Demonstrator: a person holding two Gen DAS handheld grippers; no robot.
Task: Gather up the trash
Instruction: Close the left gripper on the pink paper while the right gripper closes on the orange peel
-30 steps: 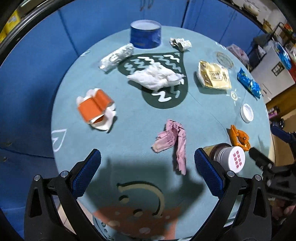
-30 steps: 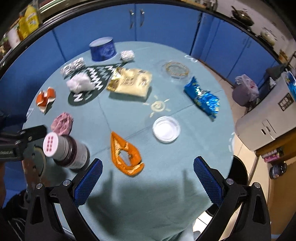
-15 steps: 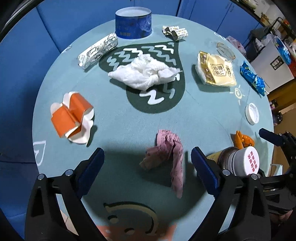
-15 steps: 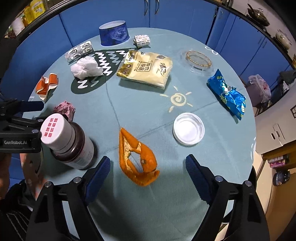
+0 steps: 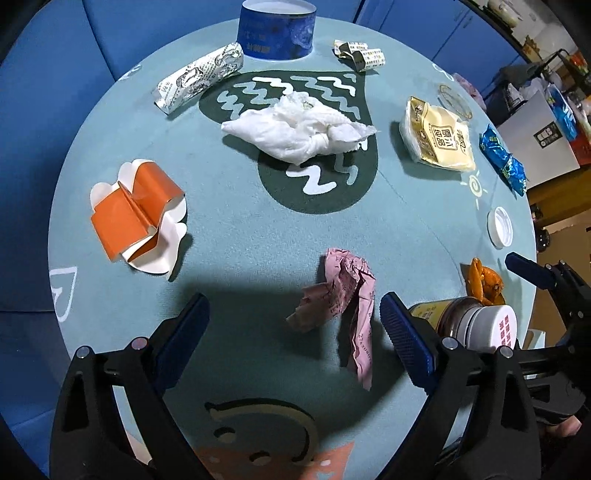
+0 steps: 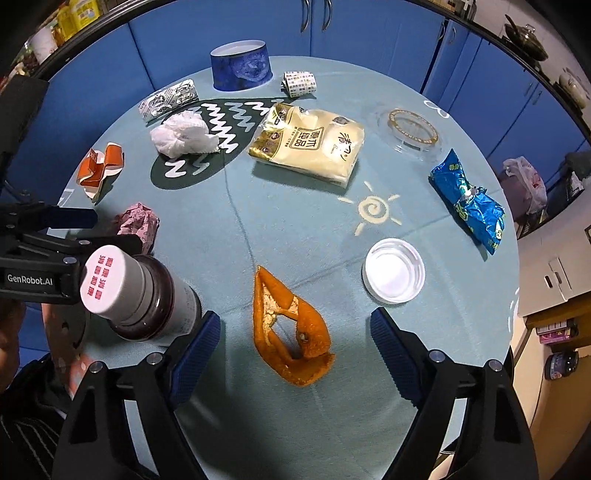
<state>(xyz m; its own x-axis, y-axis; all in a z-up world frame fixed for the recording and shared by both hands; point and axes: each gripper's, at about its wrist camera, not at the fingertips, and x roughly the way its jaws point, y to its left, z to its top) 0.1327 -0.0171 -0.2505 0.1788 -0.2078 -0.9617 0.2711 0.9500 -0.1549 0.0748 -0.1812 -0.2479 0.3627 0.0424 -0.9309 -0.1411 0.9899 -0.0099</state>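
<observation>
Trash lies scattered on a round teal table (image 5: 240, 229). My left gripper (image 5: 295, 332) hangs open, pointing steeply down. A crumpled pink paper (image 5: 340, 295) lies between its fingers, nearer the right pad, and touches neither. In the right wrist view my right gripper (image 6: 295, 350) is open over an orange peel (image 6: 291, 325), which lies between the pads without contact. A dark bottle (image 6: 144, 295) with a white cap stands just beyond the right gripper's left finger (image 6: 195, 347).
Farther off lie a white tissue (image 5: 295, 125), a flattened orange paper cup (image 5: 136, 214), a foil pack (image 5: 199, 81), a blue tub (image 5: 275, 31), a yellow snack bag (image 6: 306, 147), a blue wrapper (image 6: 469, 203), a white lid (image 6: 393, 271) and a clear lid (image 6: 412, 129). Blue cabinets surround the table.
Both grippers have sunk toward the table and their jaws have narrowed a little. The pink paper and the orange peel now sit between the respective fingers.
</observation>
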